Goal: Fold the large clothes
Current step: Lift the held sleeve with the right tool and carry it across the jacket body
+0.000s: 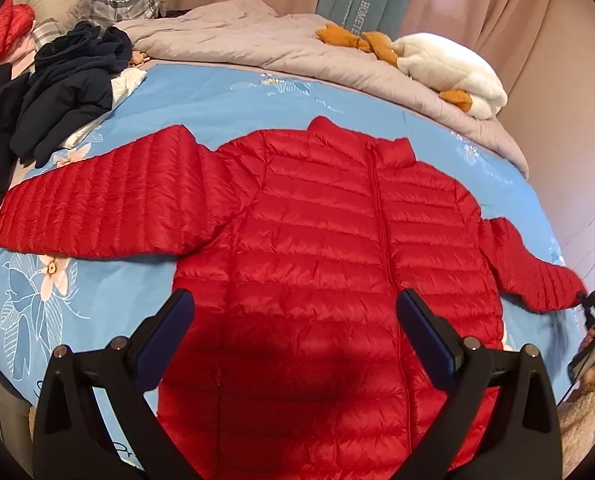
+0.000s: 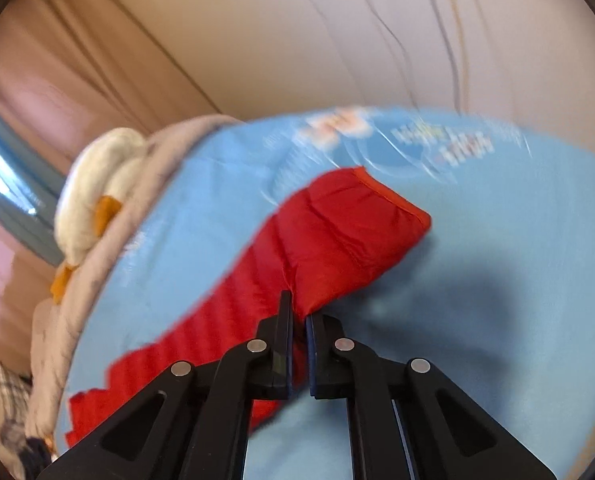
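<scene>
Nearest, the right tool point(image 2: 297, 314) is clamped on the red quilted puffer jacket's point(image 1: 329, 248) right sleeve cuff point(image 2: 337, 232); left tool point(image 1: 293, 316) gapes above the hem. Next: fold that sleeve across the chest.

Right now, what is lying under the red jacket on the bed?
The red jacket lies spread on a blue floral bedsheet, which shows all around it. Whatever is beneath the jacket's body is covered and cannot be seen.
</scene>
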Motion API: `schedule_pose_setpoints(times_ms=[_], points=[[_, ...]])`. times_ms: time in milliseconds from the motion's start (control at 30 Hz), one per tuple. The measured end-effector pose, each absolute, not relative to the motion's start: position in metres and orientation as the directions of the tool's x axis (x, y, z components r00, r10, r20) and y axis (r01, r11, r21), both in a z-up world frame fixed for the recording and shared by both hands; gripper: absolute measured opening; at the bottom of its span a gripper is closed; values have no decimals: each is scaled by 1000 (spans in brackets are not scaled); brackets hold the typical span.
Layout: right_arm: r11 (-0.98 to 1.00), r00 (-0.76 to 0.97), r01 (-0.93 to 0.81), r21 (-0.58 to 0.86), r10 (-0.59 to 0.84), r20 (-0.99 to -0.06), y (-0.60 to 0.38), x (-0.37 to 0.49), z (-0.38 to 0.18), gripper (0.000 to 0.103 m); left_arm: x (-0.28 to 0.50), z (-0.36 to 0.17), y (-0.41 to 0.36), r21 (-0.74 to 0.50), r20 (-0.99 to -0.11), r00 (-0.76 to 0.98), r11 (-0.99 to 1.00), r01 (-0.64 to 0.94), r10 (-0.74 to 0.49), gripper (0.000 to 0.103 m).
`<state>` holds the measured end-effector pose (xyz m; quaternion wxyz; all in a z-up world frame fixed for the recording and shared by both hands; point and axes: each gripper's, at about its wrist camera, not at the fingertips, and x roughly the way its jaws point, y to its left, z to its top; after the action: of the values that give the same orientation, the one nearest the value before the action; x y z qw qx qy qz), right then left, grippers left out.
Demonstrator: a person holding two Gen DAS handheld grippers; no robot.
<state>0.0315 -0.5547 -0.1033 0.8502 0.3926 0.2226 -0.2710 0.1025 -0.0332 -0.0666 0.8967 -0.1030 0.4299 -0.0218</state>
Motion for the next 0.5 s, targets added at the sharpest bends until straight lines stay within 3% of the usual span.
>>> schedule_pose_setpoints(times_ms=[300, 500], points=[[771, 879, 444, 457, -277, -387, -473, 42, 35, 6, 88, -56, -5, -263, -734, 661, 962, -66, -155, 101], [867, 919, 337, 367, -218, -328, -410, 58, 88, 5, 79, -50, 13, -286, -718, 679, 955, -83, -156, 101]])
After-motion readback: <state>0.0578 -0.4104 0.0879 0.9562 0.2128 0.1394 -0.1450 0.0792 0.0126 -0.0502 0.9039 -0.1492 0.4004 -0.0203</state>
